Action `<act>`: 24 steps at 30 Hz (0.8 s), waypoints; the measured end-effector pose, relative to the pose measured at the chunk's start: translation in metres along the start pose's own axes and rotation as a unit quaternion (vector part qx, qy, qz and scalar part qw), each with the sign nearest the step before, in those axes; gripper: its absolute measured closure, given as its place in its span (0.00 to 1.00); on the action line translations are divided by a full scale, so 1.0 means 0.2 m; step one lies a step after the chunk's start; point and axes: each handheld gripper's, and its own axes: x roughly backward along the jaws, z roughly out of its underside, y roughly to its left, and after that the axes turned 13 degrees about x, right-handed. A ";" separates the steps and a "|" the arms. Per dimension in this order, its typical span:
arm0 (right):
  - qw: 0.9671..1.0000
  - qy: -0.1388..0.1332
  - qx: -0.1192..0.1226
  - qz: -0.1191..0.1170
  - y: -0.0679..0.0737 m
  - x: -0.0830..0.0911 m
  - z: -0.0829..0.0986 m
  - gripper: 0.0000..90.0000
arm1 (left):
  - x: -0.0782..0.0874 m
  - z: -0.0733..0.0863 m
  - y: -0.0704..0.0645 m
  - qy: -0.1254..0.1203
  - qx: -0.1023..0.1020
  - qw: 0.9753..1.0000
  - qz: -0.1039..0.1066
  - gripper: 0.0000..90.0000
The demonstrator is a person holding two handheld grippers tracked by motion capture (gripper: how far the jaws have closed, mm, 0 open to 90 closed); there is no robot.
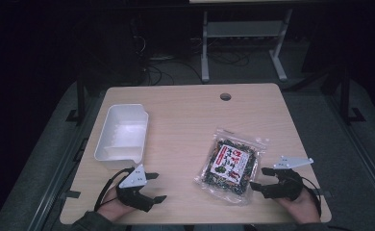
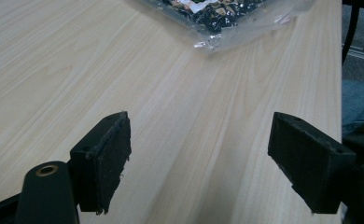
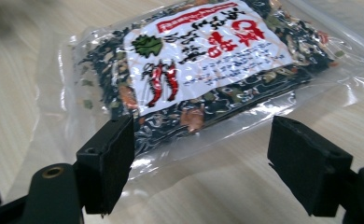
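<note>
Clear plastic wraps the dried-food packet (image 1: 230,165), which we see lying flat on the pale wood tabletop (image 1: 185,115) at lower right of the high view. Our right claw (image 1: 262,178) sits spread just beside its near edge, jaws wide apart and empty. At lower left, our left claw (image 1: 156,187) is spread too, below the white tub (image 1: 122,136).

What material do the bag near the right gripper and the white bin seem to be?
Bag: thin clear plastic film, glossy, judging by glare, wrinkles and contents showing through; printed label on it. White bin: probably rigid moulded plastic, smooth and slightly shiny, with rounded corners.
</note>
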 end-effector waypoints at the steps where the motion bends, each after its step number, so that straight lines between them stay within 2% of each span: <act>1: 1.000 0.003 -0.006 0.000 -0.01 0.00 0.00 0.25 | -0.01 0.00 0.00 0.001 0.000 1.000 0.001 0.23; 5: 1.000 0.002 -0.020 0.008 -0.06 -0.01 -0.01 0.25 | -0.01 -0.01 -0.01 0.001 0.000 1.000 -0.001 0.23; 6: 0.999 -0.001 -0.029 0.017 -0.10 -0.01 -0.03 0.24 | -0.02 -0.01 -0.01 0.000 0.001 1.000 0.001 0.23; 10: 0.998 -0.010 -0.049 0.031 -0.18 -0.01 -0.09 0.24 | -0.05 -0.03 -0.01 -0.001 0.005 1.000 0.002 0.23; 13: 0.998 -0.011 -0.056 0.042 -0.24 -0.01 -0.12 0.24 | -0.07 -0.04 0.00 0.000 0.009 1.000 0.005 0.23; 18: 0.995 -0.016 -0.087 0.055 -0.35 -0.01 -0.15 0.24 | -0.08 -0.03 0.00 0.006 0.005 1.000 0.005 0.23; 23: 0.992 -0.022 -0.106 0.065 -0.44 -0.01 -0.15 0.26 | -0.08 -0.03 -0.01 0.006 0.005 1.000 0.006 0.23; 24: 0.992 -0.013 -0.109 0.068 -0.46 -0.02 -0.16 0.26 | -0.08 -0.03 -0.01 0.006 0.005 1.000 0.008 0.23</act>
